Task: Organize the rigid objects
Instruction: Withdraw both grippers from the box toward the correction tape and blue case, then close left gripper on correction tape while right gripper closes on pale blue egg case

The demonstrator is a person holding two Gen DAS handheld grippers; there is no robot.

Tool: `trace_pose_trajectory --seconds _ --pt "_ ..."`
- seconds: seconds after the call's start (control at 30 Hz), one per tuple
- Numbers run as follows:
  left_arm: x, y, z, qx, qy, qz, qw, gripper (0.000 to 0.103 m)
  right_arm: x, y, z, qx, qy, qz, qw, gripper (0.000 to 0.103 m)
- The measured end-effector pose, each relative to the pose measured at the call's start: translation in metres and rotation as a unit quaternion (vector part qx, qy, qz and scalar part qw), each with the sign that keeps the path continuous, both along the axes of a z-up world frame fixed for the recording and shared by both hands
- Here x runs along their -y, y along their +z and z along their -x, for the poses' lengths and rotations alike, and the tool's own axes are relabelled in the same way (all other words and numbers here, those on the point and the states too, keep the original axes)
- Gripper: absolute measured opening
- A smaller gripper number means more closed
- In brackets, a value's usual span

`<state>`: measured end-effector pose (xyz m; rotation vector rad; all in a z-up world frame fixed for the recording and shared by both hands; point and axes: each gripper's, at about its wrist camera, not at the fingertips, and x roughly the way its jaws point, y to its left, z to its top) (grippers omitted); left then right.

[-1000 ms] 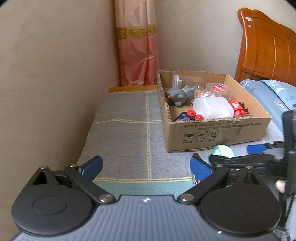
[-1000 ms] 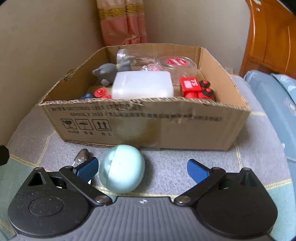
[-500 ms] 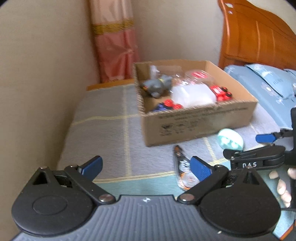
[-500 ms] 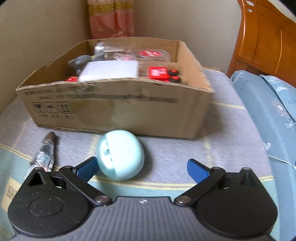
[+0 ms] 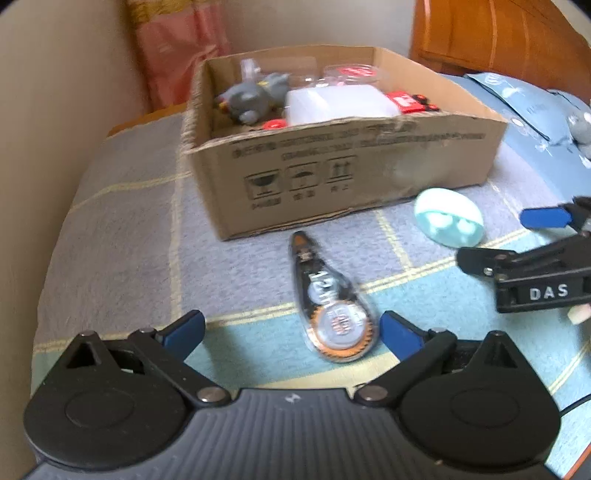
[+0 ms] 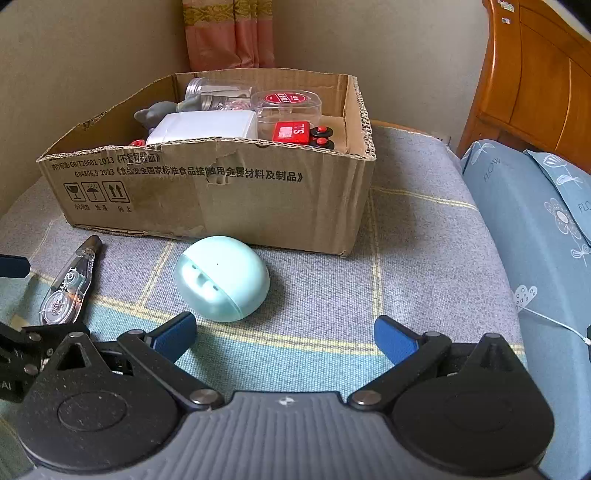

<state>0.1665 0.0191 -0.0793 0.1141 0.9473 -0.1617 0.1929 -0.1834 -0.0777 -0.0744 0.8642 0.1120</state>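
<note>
A correction tape dispenser (image 5: pixel 328 306) lies on the blanket just ahead of my open, empty left gripper (image 5: pixel 291 332), nearer its right finger; it also shows in the right wrist view (image 6: pixel 70 284). A pale blue egg-shaped case (image 6: pixel 221 278) lies in front of the cardboard box (image 6: pixel 221 195), just ahead of my open, empty right gripper (image 6: pixel 284 338), nearer its left finger. The case also shows in the left wrist view (image 5: pixel 448 221), with the right gripper (image 5: pixel 517 236) beside it. The box (image 5: pixel 332 177) holds several toys and containers.
The grey and blue checked blanket (image 6: pixel 406 258) covers the surface. A wall runs along the left (image 5: pixel 55 110). A blue pillow (image 6: pixel 535 221) and a wooden headboard (image 6: pixel 535 74) stand at the right. A pink curtain (image 6: pixel 229 33) hangs behind the box.
My left gripper has swung right and forward, bringing the correction tape between its fingers' line. My right gripper has pulled back and shifted right, so the blue case sits further ahead.
</note>
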Motion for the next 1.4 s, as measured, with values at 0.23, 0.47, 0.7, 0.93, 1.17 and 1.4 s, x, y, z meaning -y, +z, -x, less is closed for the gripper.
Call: trace_pose_trajectory --seconds 0.23,0.47,0.7,0.93,1.17,1.4 --pt "-0.033 0.001 0.003 -0.008 0.038 -0.004 0.9993 0.101 -0.001 -0.001 0.001 0.004 0.000 0.000 1.000 0.103" --pt "-0.061 0.001 -0.006 -0.002 0.084 -0.020 0.9963 0.101 0.000 -0.001 0.002 0.005 0.001 0.000 1.000 0.103" --pt "-0.068 0.001 -0.014 0.005 0.112 -0.029 0.9932 0.101 0.000 -0.001 0.002 0.006 0.001 0.000 1.000 0.103" --pt "-0.045 0.003 -0.003 0.001 0.043 0.053 0.9977 0.101 0.000 0.000 0.002 0.008 0.002 -0.001 1.000 0.103" --pt "-0.026 -0.007 -0.018 0.016 0.062 0.024 0.9977 0.102 0.001 -0.001 0.004 0.013 0.007 -0.001 1.000 0.103" --pt "-0.022 -0.008 -0.027 0.037 0.070 0.041 0.9960 0.100 0.002 -0.001 0.005 0.018 0.010 -0.001 1.000 0.103"
